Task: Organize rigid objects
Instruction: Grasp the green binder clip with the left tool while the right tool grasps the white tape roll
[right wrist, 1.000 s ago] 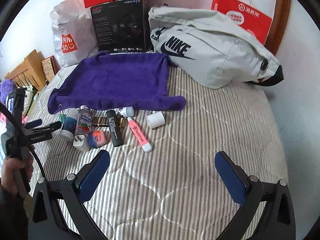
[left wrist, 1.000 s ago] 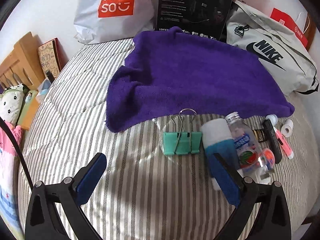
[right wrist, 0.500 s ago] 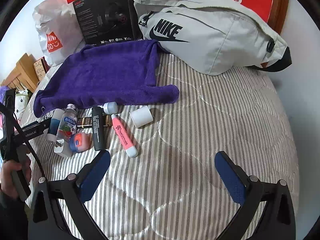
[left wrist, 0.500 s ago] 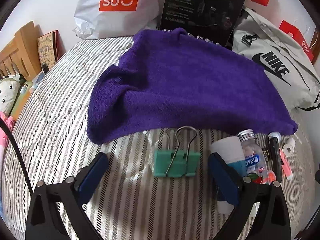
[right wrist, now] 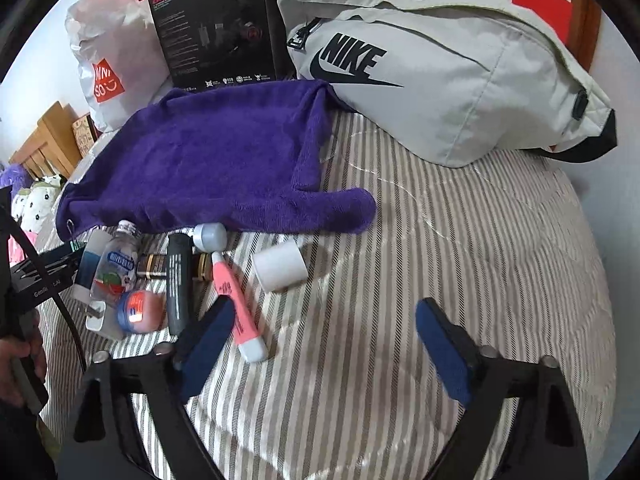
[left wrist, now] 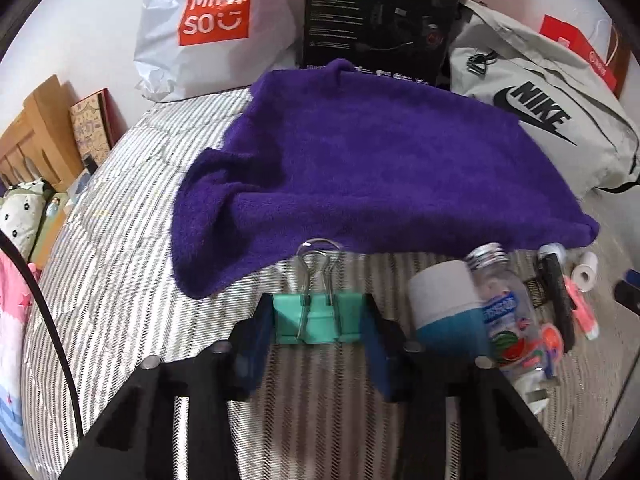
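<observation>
**Binder clip pinched by left gripper; right gripper spread over the bedspread**

The left gripper [left wrist: 319, 322] is seen pressed in on a green binder clip [left wrist: 318, 320]. Both blue pads [left wrist: 374, 344] are set against the clip's two sides, and the clip's wire handles [left wrist: 318, 264] are pointed straight ahead of the fingers, toward the edge of a purple towel [left wrist: 368, 168]. The clip is still resting on the striped bedspread [left wrist: 120, 264]; whether it is lifted cannot be told.

Just to the right of the left gripper, a white and blue tube [left wrist: 448, 304] is lying, touched on its far side by a clear bottle [left wrist: 504, 312] with a metal cap. Further right, a black tube [left wrist: 558, 296], a pink marker [left wrist: 580, 304] and a small white roll [left wrist: 585, 276] are noted.

The right gripper [right wrist: 324, 344] is held with its fingers spread wide, nothing between them. Its left pad [right wrist: 208, 344] is close beside the pink marker [right wrist: 238, 312], which is lying tilted on the bedspread [right wrist: 460, 264]; contact cannot be confirmed. Ahead of the gripper the white roll [right wrist: 280, 266] is lying on its side. To the front left, the black tube [right wrist: 179, 280], a round orange tin [right wrist: 140, 310], the clear bottle [right wrist: 116, 264] and a white-capped item [right wrist: 210, 236] are clustered at the towel's [right wrist: 208, 164] near edge.

Far ahead, a grey bag [right wrist: 440, 76], a black box [right wrist: 216, 32] and a white shopping bag [right wrist: 108, 64] are observed against the wall.
</observation>
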